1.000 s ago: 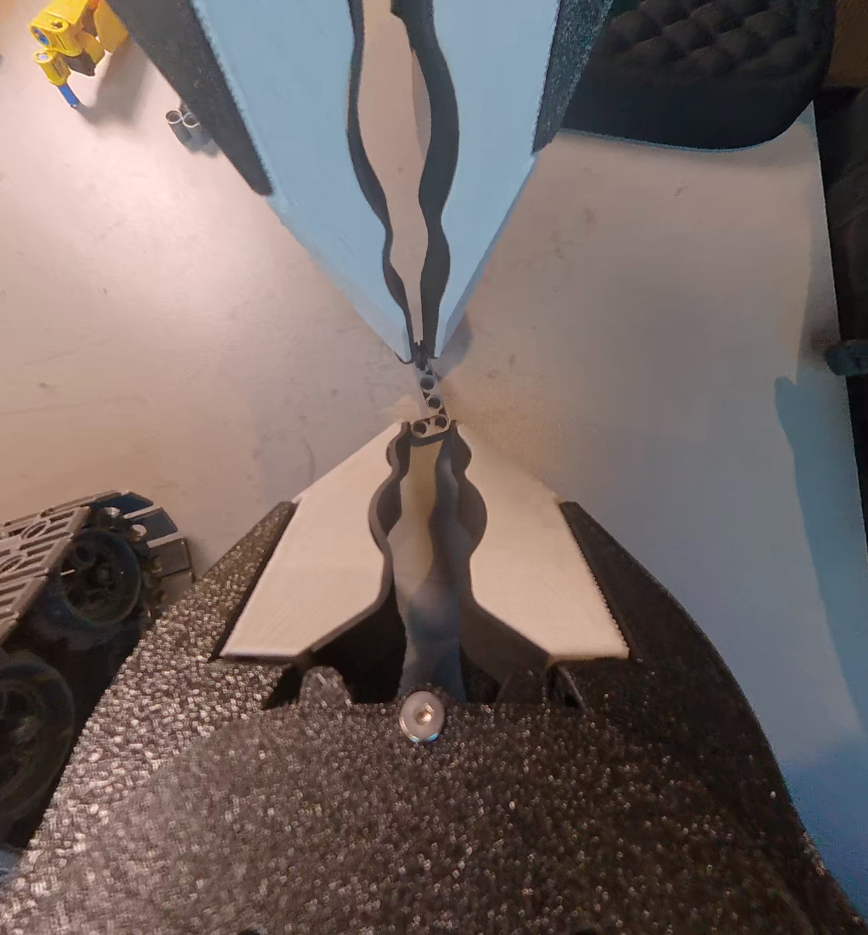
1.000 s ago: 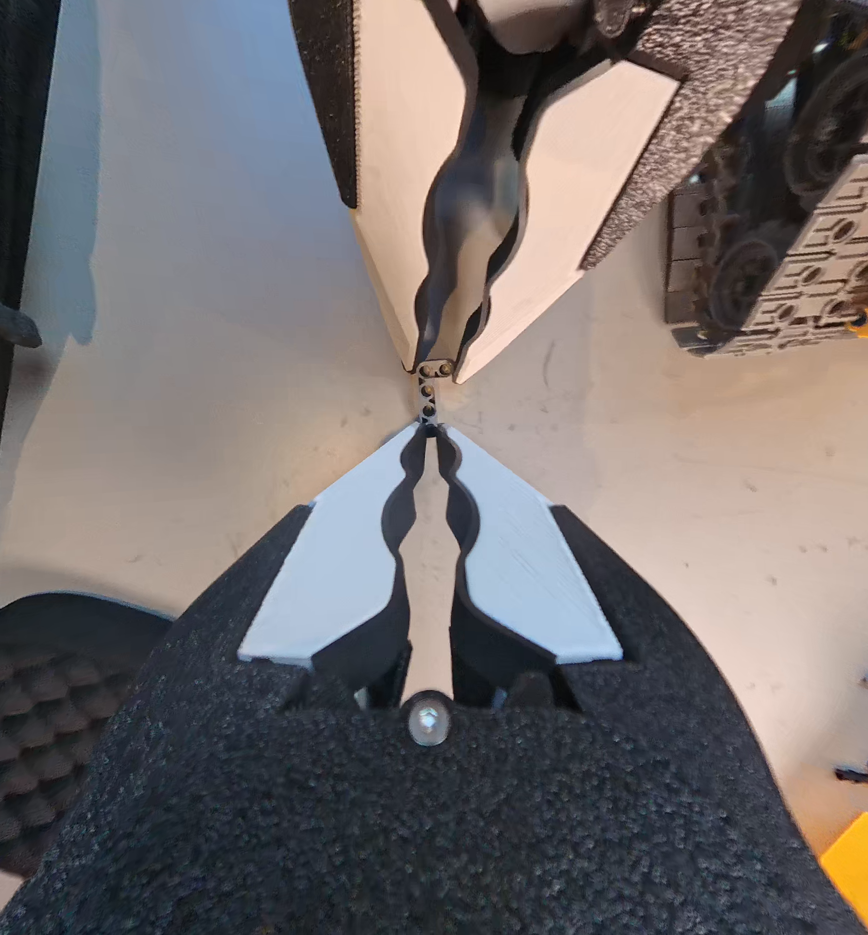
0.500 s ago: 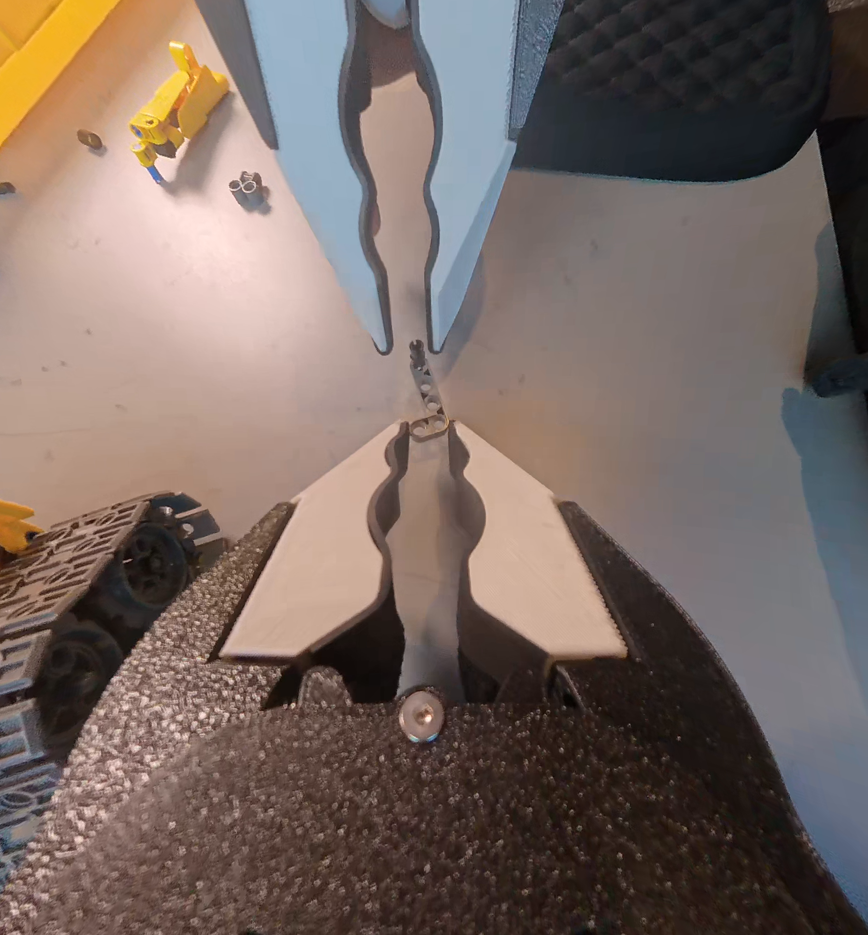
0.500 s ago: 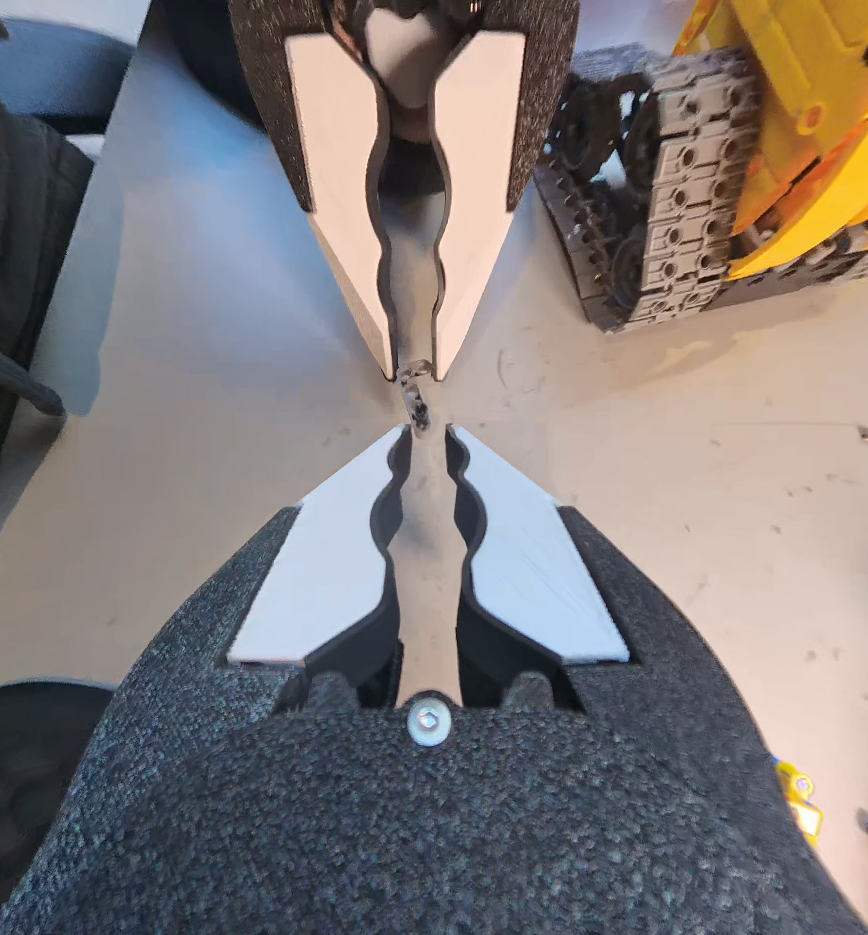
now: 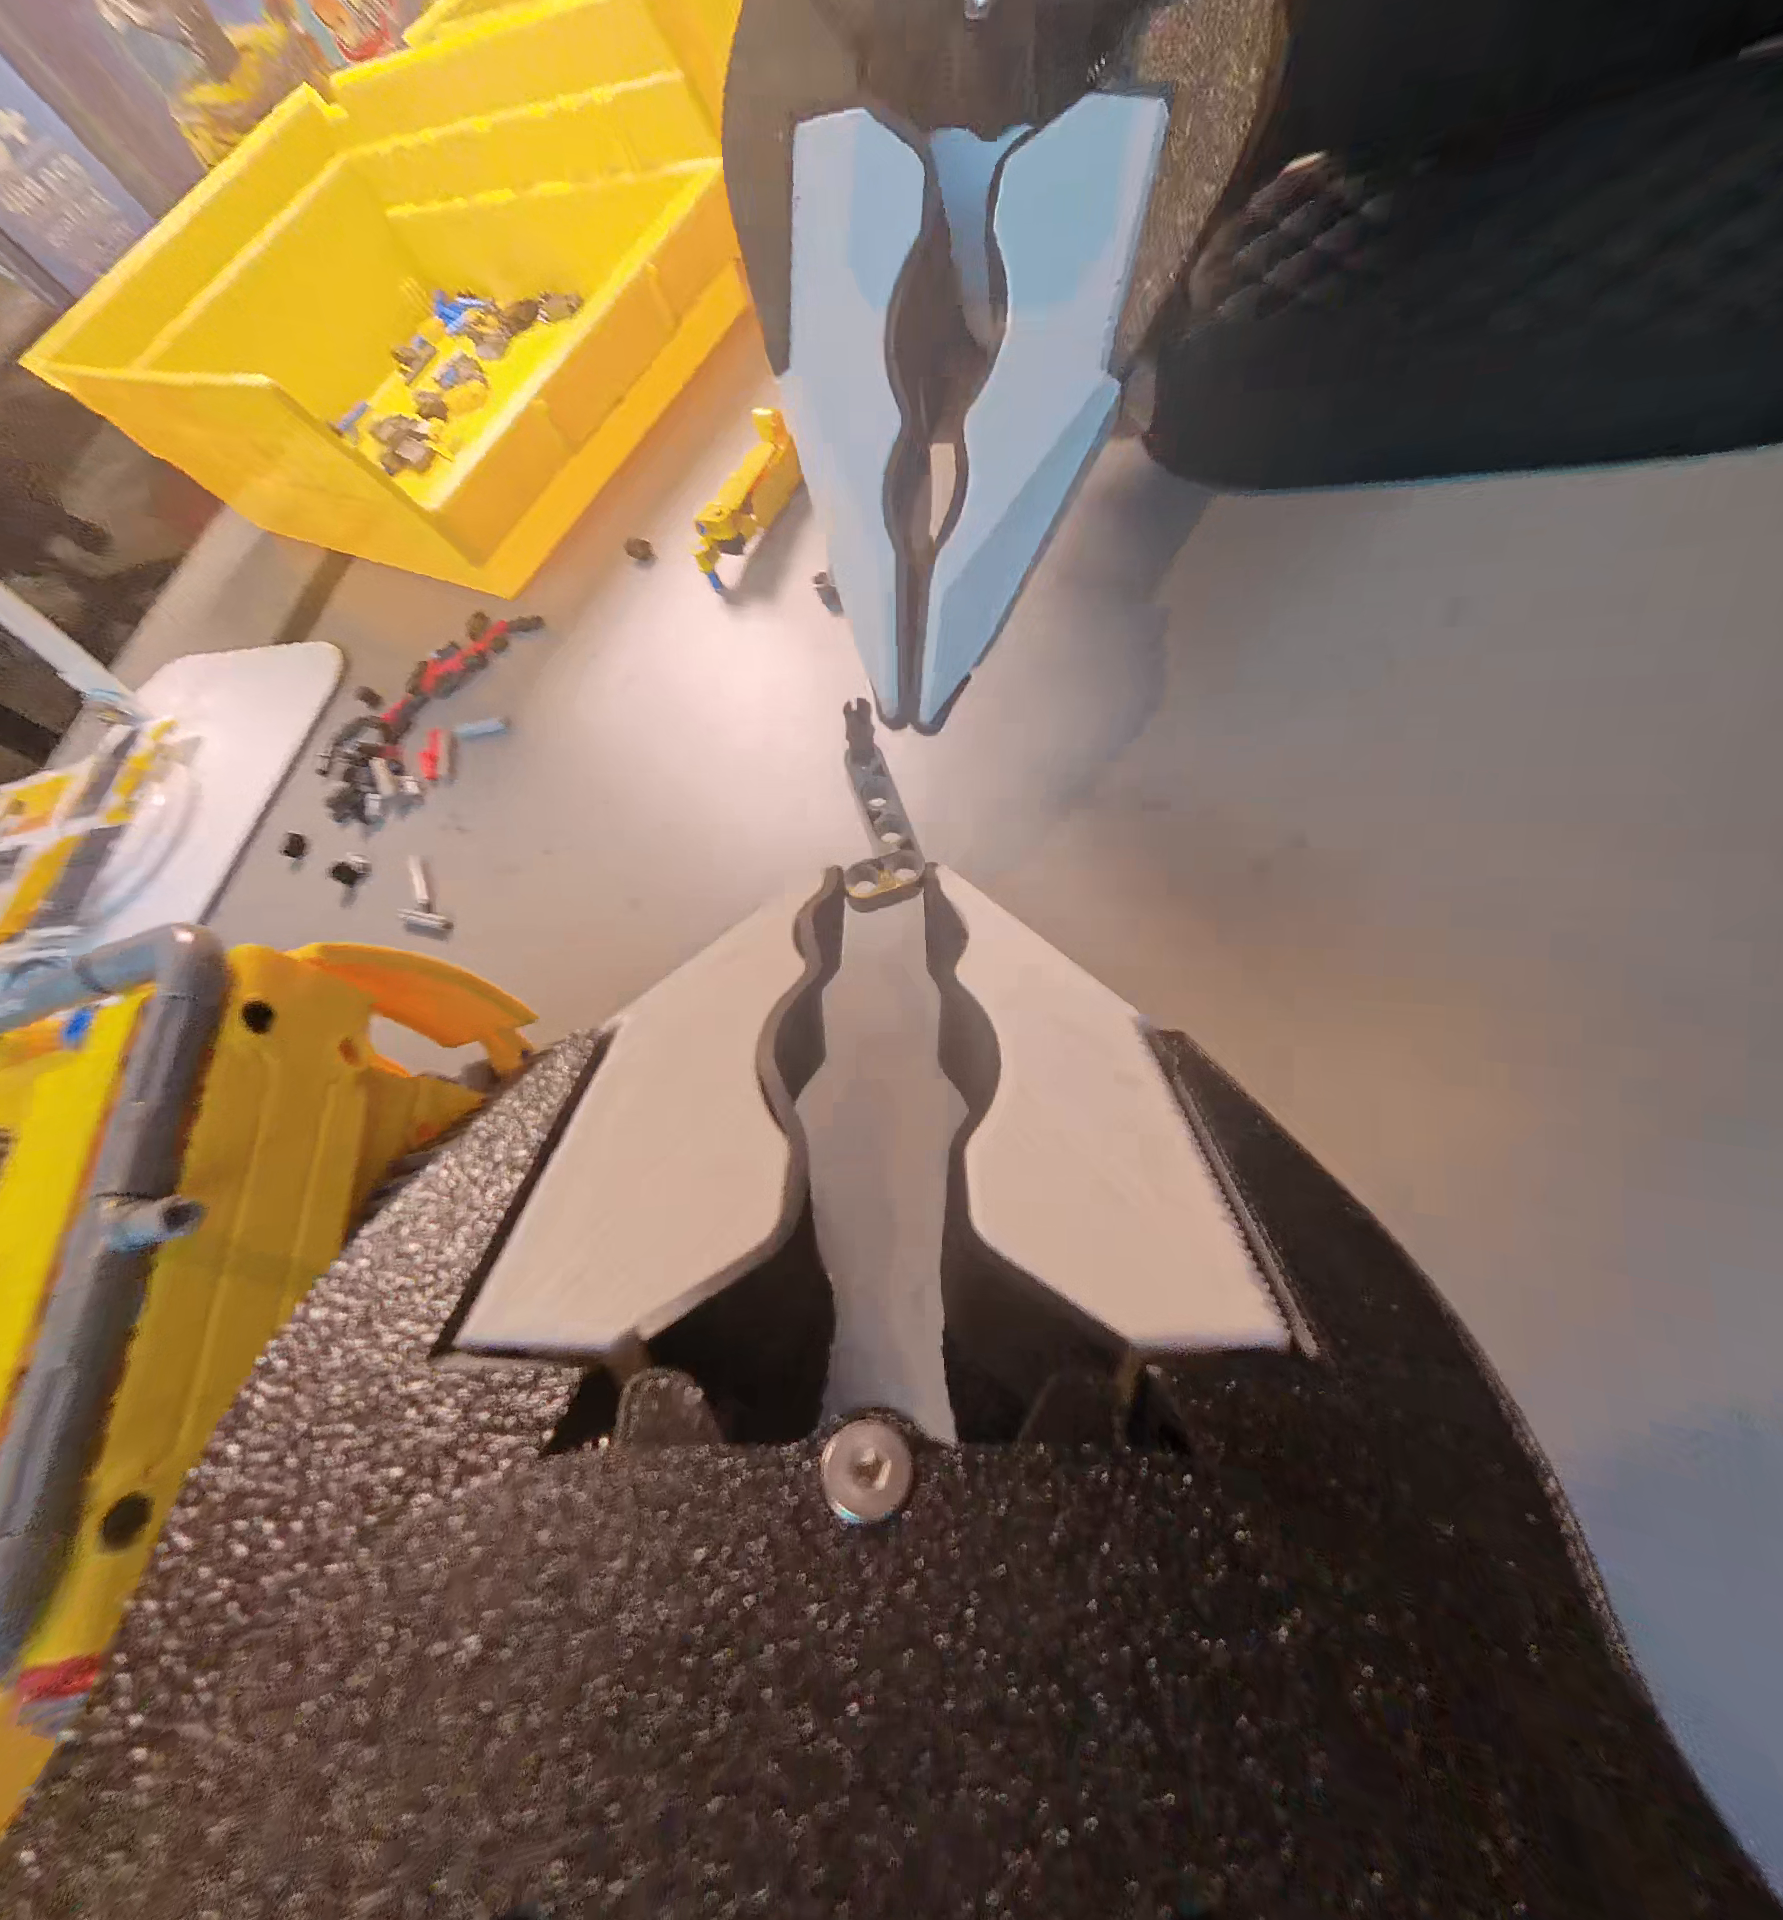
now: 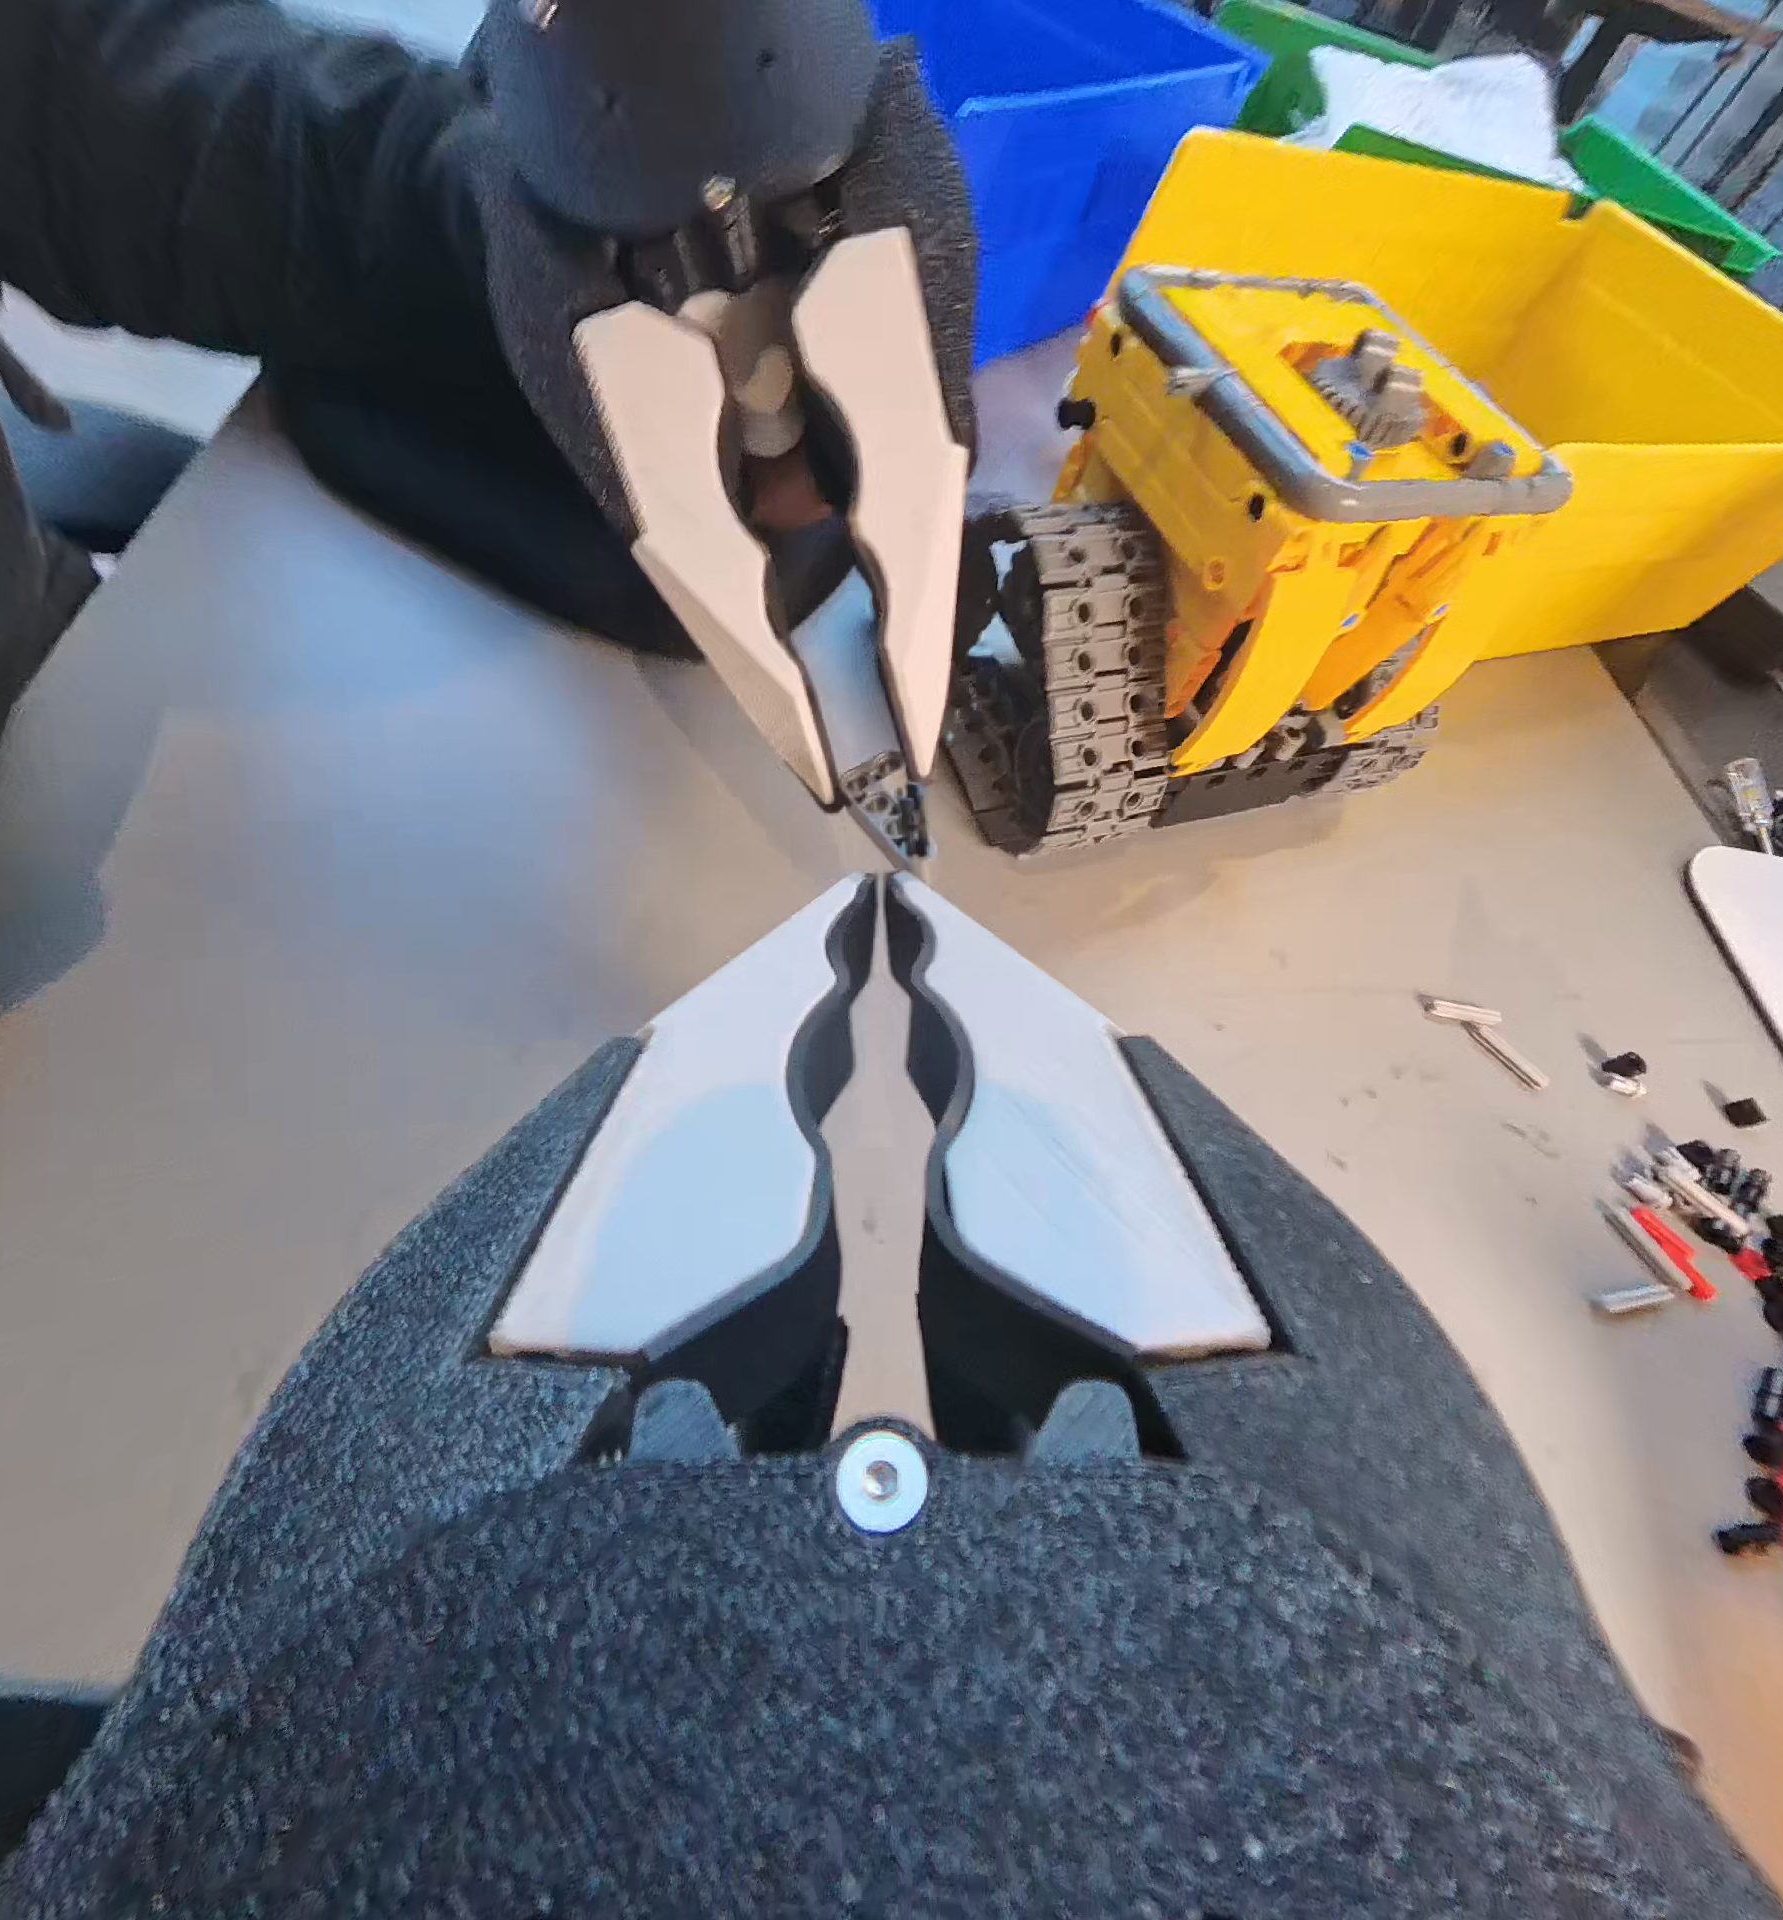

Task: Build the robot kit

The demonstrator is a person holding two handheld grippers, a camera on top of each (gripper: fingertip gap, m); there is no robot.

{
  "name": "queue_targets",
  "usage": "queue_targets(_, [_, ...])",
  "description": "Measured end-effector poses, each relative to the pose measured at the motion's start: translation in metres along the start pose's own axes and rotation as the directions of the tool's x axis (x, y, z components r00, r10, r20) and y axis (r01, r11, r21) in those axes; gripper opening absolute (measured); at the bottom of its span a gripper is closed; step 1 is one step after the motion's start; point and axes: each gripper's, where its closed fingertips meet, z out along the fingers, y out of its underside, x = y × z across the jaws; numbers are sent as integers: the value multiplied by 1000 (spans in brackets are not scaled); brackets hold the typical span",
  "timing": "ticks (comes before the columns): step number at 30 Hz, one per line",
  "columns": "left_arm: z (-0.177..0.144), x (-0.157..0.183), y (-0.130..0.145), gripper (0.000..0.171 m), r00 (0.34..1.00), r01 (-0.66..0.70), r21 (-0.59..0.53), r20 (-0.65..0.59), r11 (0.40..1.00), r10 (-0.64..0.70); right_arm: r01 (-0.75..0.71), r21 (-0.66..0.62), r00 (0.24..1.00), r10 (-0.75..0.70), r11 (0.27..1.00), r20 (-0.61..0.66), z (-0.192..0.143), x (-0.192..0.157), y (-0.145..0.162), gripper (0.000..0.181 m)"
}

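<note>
My left gripper (image 5: 882, 883) is shut on the short arm of a small grey L-shaped beam with holes (image 5: 879, 805). The beam's long arm points away from it, with a black pin at the far end. My right gripper (image 5: 908, 719) comes in from the top of the left wrist view, shut and empty. Its tips are just right of the beam's far end. In the right wrist view my right gripper (image 6: 882, 881) is shut at the bottom. The left gripper (image 6: 874, 795) faces it, holding the beam (image 6: 866, 788) above the table.
A yellow tracked toy vehicle (image 6: 1282, 582) stands on the table beside the left gripper. Behind it are a yellow bin (image 6: 1645, 416) and a blue bin (image 6: 1053, 135). Loose small parts (image 6: 1749, 1247) and a white tray (image 6: 1780, 956) lie to the right. A person's dark sleeve (image 6: 243, 208) is at the left. Only a small space, under 4 cm, lies between the two pairs of fingers.
The right gripper let go of the beam's far end, opened, drew back a little and has shut again beside it. Both views have tilted up, showing more of the table. The left gripper kept the beam.
</note>
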Motion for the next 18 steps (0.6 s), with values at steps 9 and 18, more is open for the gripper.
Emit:
queue_targets(9, [-1,-19,-2,14,854,-411,-145,284,900,436,-409,58,903,395,911,167,6,5,-7,49])
queue_targets(18, [2,-17,-8,14,714,-568,-217,349,794,607,-400,89,909,382,912,166,8,8,-9,25])
